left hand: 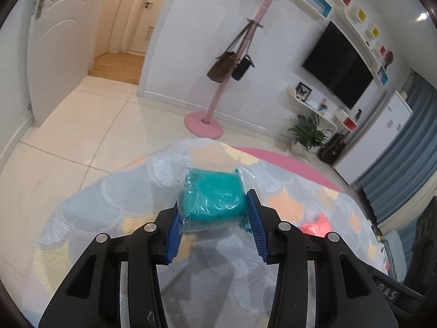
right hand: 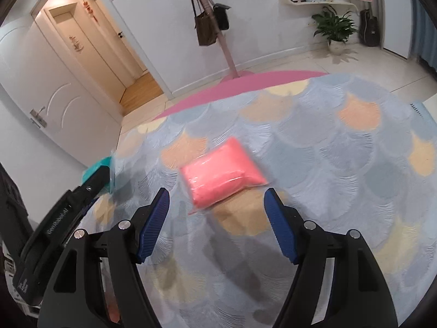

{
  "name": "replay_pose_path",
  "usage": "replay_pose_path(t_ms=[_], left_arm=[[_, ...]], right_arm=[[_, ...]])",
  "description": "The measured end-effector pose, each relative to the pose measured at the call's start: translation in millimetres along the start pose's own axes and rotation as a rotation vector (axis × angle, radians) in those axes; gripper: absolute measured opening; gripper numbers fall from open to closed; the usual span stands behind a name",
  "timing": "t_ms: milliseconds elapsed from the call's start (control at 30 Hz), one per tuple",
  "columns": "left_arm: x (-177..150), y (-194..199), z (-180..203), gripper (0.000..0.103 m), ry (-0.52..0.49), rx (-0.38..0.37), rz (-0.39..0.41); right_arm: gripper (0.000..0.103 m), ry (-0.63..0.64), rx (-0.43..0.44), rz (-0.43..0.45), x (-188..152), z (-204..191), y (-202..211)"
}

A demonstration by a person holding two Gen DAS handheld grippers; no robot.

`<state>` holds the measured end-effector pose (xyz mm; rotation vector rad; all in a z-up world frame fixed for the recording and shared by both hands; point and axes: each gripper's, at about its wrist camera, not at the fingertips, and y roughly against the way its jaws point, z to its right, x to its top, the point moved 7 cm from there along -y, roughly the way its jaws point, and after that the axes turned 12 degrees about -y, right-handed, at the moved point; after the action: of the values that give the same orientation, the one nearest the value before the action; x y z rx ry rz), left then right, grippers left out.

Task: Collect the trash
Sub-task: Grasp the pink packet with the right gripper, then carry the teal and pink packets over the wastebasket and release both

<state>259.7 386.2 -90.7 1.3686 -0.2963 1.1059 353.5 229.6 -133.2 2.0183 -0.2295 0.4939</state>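
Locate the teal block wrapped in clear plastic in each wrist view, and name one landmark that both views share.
Left wrist view: the teal block wrapped in clear plastic sits centre frame, clamped between the left gripper fingers, above the scallop-patterned rug.
Right wrist view: only a sliver of it shows at the left edge, beyond the left gripper's body; the right gripper hangs open.
Shared landmark: the pink coat stand with hanging bags.

Dim indoor light, slight blur, fisheye-bent edges.
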Motion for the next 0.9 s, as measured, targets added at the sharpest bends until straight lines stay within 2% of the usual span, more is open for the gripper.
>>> replay_pose_path(t_ms=[200,333,367,400,467,667,767,900], left_arm=[[0.9,2.6,-5.1,0.042,0.018,0.007,0.005],[0.9,2.8,-1.6,0.042,0.008,0.002,0.005],[1.3,2.8,-1.0,0.042,0.004,0.000,0.007],[1.0,3.6,0.1,0.042,0.001,-0.004,0.010],[0.8,2.9,1.0,0.042,-0.005,-0.010,0.009],[1.6,7.7,13.7,0.042,-0.051,-0.024,0.026],[2.3,12.7,32.2,0.042,-0.094,-0.054,0.035],[-3.8,32.2,76.5,0.042,-0.191,-0.113,0.028]], right_arm=[[0.068,0.003,-0.050,0.026,16.1,-9.9,-14.3],[0.068,0.060,-0.107,0.059,17.2,-18.7,-21.0],[0.062,0.081,-0.130,0.072,15.5,-18.9,-20.9],[0.050,0.099,-0.147,0.080,14.2,-18.7,-20.6],[0.036,0.132,-0.157,0.086,9.8,-17.0,-18.3],[0.034,0.124,-0.137,0.075,-2.3,4.7,7.3],[0.034,0.117,-0.139,0.089,-7.3,21.4,31.7],[0.034,0.125,-0.147,0.126,-10.7,40.8,68.5]])
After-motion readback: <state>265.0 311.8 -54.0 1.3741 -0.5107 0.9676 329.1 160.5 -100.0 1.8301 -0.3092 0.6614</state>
